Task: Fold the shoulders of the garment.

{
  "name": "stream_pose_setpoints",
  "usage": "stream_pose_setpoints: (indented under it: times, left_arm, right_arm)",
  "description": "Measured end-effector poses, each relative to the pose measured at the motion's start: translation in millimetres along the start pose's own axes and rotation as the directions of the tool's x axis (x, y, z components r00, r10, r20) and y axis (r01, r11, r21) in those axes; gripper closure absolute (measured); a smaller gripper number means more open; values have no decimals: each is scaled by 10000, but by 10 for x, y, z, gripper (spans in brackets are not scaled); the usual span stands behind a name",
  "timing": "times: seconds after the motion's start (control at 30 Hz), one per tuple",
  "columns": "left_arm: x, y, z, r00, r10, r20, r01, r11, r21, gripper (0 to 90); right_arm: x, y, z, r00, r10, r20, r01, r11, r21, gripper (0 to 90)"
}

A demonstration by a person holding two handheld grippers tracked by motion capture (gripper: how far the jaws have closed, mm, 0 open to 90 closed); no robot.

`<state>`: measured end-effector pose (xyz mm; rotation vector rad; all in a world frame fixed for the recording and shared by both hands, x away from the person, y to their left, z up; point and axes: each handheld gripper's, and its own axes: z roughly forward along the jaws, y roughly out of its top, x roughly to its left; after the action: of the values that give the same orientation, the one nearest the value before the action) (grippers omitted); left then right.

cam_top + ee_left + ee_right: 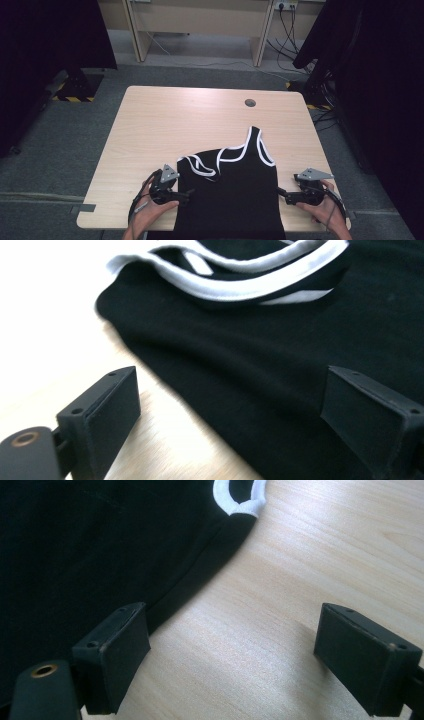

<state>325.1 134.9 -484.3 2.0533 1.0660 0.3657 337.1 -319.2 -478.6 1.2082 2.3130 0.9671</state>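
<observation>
- No text, label, brand name or number can be read in any of the views.
- The only sign is the yellow and black hazard stripes (73, 98) on the floor at the far left; similar stripes (317, 106) are at the far right.

Both grippers are black, each topped by a grey three-cornered plate and trailing a thin black cable. The left gripper (184, 196) has two blocky matte jaws with small screw holes along their edges, and a brass-ringed hole just behind one jaw. The right gripper (283, 195) has the same blocky jaws, screw holes and brass-ringed hole.
</observation>
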Motion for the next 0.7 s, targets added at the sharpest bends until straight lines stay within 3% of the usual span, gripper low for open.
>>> stream_pose_setpoints:
  times: [0.17, 0.2, 0.37, 0.47, 0.7]
  left_arm:
    - [63, -34, -43, 9991, -224, -354, 220, 9997, -114, 52]
    - [78, -45, -48, 9982, -145, -588, 148, 9999, 47, 50]
    - [97, -49, -49, 9975, -210, -679, 222, 9996, 168, 15]
    - [87, -53, -49, 9963, -15, -859, 42, 9995, 308, 14]
    - [63, -98, -92, 9969, 185, -758, -155, 9991, 393, 2]
  right_arm:
    - [1, 0, 1, 10000, 10, 1, -10, 10000, -3, 148]
    - [1, 0, 1, 10000, 12, -2, -12, 10000, -3, 148]
    - [-2, 1, 1, 10000, -18, -2, 18, 10000, -7, 148]
    - [1, 1, 1, 10000, 10, -8, -10, 10000, 1, 148]
    - [-4, 2, 1, 10000, -49, 3, 49, 10000, -13, 148]
